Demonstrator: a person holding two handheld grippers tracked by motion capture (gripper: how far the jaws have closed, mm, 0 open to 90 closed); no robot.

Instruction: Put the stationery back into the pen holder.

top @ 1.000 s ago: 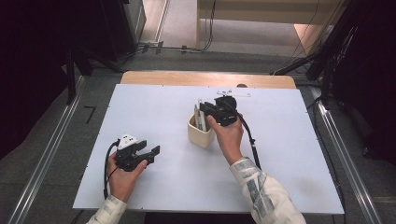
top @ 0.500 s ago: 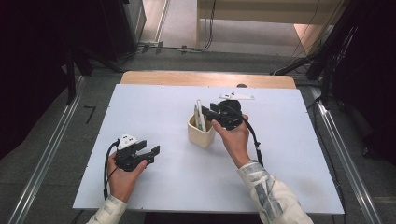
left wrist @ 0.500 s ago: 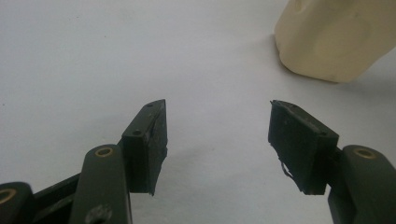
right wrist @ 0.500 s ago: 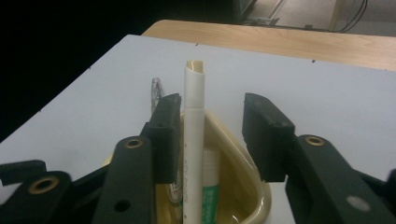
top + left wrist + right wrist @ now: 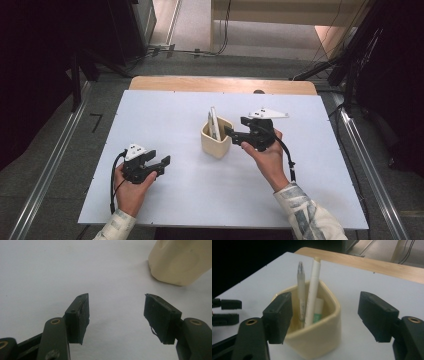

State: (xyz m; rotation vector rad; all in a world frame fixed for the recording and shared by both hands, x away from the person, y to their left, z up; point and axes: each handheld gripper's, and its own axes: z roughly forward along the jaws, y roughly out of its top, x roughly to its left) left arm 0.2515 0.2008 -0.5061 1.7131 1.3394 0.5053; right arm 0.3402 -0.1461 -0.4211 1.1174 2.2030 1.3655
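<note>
A cream cup [image 5: 216, 142] stands mid-table and holds a clear pen [image 5: 300, 287], a white pen [image 5: 313, 287] and a short white tube with green print [image 5: 318, 308]. My right gripper [image 5: 231, 133] hovers just right of the cup, pointing at it. Its jaws have just been opening and stand open, with nothing pressed between them. In the right gripper view the cup [image 5: 317, 337] rises just beyond the right gripper [image 5: 325, 302]. My left gripper [image 5: 164, 162] rests open at the front left, and the left gripper view shows only bare table between the jaws of the left gripper [image 5: 116, 303], with the cup [image 5: 180, 262] farther off.
The white table board [image 5: 175, 107] has a wooden strip [image 5: 220, 84] along its far edge. Dark floor and metal rails run along both sides. The left gripper [image 5: 224, 311] shows far off at the left edge of the right gripper view.
My right gripper has drawn back to the right from the top of the cup and its jaws have opened. The pens stay in the cup. The left hand has kept still.
</note>
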